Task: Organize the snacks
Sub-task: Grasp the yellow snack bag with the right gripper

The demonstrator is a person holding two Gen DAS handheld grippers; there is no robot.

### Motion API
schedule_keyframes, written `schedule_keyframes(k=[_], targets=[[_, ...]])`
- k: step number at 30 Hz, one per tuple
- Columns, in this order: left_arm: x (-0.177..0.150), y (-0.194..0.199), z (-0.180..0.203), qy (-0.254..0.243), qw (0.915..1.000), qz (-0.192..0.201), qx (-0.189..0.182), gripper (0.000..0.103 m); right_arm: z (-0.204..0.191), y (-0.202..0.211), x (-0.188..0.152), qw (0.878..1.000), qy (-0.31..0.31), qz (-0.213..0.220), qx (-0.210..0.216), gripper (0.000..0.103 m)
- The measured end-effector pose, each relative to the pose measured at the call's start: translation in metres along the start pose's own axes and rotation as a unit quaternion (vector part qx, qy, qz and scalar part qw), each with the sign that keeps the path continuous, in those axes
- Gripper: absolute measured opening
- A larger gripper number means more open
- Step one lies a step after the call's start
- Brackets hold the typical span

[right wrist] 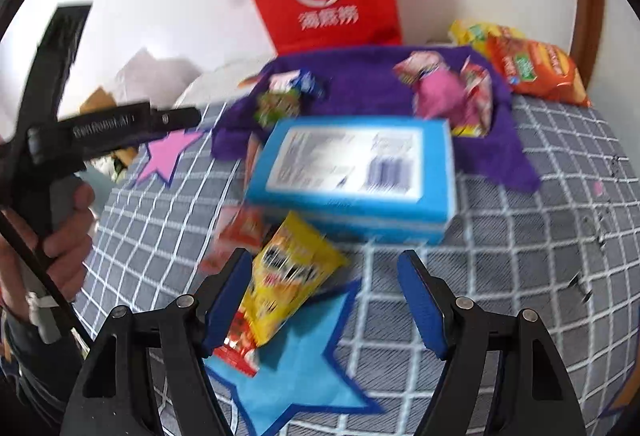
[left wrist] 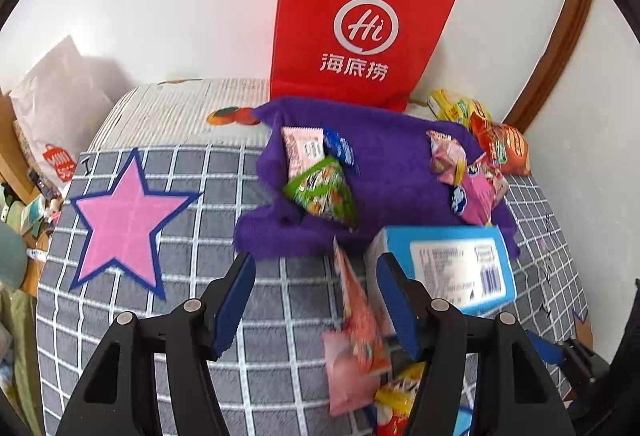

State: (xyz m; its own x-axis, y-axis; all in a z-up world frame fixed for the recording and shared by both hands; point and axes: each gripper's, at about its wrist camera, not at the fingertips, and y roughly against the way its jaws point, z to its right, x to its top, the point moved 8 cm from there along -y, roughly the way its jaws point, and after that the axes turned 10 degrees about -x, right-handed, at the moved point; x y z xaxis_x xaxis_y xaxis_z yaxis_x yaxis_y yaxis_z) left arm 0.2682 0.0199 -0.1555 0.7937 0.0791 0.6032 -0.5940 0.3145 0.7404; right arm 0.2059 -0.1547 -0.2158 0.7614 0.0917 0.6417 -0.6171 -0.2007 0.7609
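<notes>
Snacks lie loose on a checked bed, none of them gripped.

A blue box [right wrist: 352,172] lies mid-bed at the near edge of a purple cloth [left wrist: 396,152] strewn with small packets; a yellow packet [right wrist: 288,276] lies on a blue star [right wrist: 304,368]. The left gripper [left wrist: 316,300] and right gripper [right wrist: 324,300] both have jaws apart, holding nothing. A red bag [left wrist: 360,16] stands at the far edge.

Bare checked cloth [left wrist: 192,196] leftward; blue box [right wrist: 352,172] ahead, snack-strewn.
</notes>
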Motion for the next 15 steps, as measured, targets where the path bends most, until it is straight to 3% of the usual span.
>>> schedule_keyframes(k=[7, 15], targets=[[-0.019, 0.017, -0.01, 0.003, 0.9999, 0.007, 0.007, 0.061, -0.023, -0.024, -0.016, 1.0, 0.008, -0.022, -0.02, 0.075], [-0.046, 0.02, -0.015, 0.011, 0.9998, -0.014, 0.006, 0.061, -0.027, -0.049, -0.021, 0.999, -0.003, -0.035, -0.034, 0.075]])
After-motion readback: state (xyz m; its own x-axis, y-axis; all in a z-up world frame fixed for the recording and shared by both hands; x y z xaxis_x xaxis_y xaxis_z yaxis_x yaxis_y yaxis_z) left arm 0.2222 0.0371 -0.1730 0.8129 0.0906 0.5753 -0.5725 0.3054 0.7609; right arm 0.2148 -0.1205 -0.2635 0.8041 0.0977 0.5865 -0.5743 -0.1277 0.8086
